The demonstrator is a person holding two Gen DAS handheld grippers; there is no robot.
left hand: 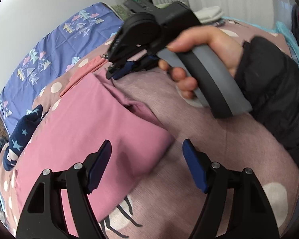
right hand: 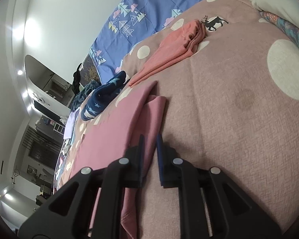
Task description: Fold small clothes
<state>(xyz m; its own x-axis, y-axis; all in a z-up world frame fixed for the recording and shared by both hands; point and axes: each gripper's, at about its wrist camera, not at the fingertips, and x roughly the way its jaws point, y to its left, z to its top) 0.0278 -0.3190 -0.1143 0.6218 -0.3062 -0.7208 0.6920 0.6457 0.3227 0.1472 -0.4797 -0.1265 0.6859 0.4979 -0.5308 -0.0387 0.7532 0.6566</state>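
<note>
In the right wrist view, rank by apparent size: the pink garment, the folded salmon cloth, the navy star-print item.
1. pink garment, though nearness to the camera inflates it
2. folded salmon cloth
3. navy star-print item

free: bare blanket (right hand: 239,119) right of pink garment (right hand: 113,123) | blocked: salmon cloth (right hand: 169,55) beyond
</note>
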